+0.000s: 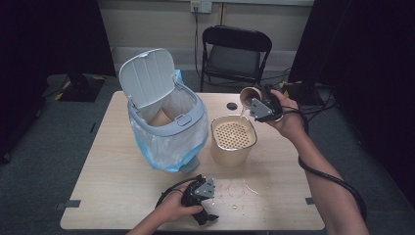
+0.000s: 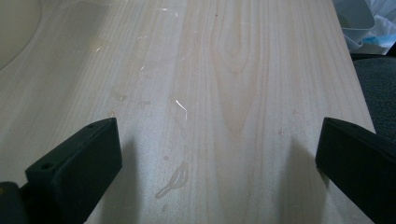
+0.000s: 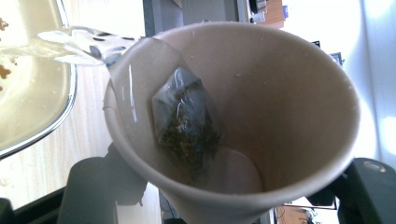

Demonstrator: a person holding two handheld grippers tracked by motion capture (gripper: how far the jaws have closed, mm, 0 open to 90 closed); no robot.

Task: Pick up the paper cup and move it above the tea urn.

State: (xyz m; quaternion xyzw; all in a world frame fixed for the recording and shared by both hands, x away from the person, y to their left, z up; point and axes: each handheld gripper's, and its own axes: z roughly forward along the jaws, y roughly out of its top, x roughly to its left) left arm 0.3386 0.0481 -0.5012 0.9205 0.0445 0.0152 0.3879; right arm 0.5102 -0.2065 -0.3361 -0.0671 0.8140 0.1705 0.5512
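Note:
My right gripper (image 1: 255, 101) is shut on a tan paper cup (image 1: 248, 94), holding it tipped over a beige bucket with a perforated strainer top (image 1: 233, 133). In the right gripper view a dark tea bag (image 3: 187, 121) clings to the inside wall of the cup (image 3: 289, 107). Clear liquid (image 3: 79, 44) runs from its lip onto the strainer (image 3: 28, 93). My left gripper (image 1: 204, 210) rests near the table's front edge. Its jaws stand wide open (image 2: 219, 154) over bare wood with nothing between them.
A white pedal bin (image 1: 166, 117) with a blue liner stands left of the bucket, its lid up and a brown cup (image 1: 161, 117) inside. Water drops (image 2: 173, 179) lie on the wooden table (image 1: 112, 171). A black folding chair (image 1: 234, 54) stands behind the table.

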